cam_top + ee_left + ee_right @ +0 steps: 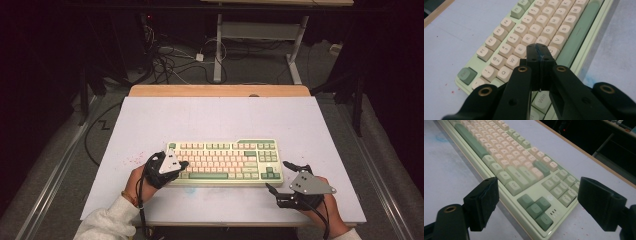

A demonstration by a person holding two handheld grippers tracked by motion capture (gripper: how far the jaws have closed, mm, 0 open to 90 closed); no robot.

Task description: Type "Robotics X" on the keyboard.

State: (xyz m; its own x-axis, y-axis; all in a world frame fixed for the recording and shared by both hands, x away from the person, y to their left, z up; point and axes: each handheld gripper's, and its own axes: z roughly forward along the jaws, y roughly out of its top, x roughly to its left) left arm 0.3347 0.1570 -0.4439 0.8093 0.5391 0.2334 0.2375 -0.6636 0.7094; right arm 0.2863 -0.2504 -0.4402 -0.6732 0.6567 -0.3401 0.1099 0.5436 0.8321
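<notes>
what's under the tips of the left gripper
The shut left gripper hovers or rests over the keyboard, on letter keys near D and C. The key right beneath its tips is covered, so contact cannot be confirmed.

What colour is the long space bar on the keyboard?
The space bar is a dull sage green, darker than the keyboard's pale green case. The left gripper view shows it best.

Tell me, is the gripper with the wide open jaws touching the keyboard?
Apart. In the right gripper view the right gripper has its jaws spread wide, with bare table showing between the near jaw and the keyboard edge.
</notes>
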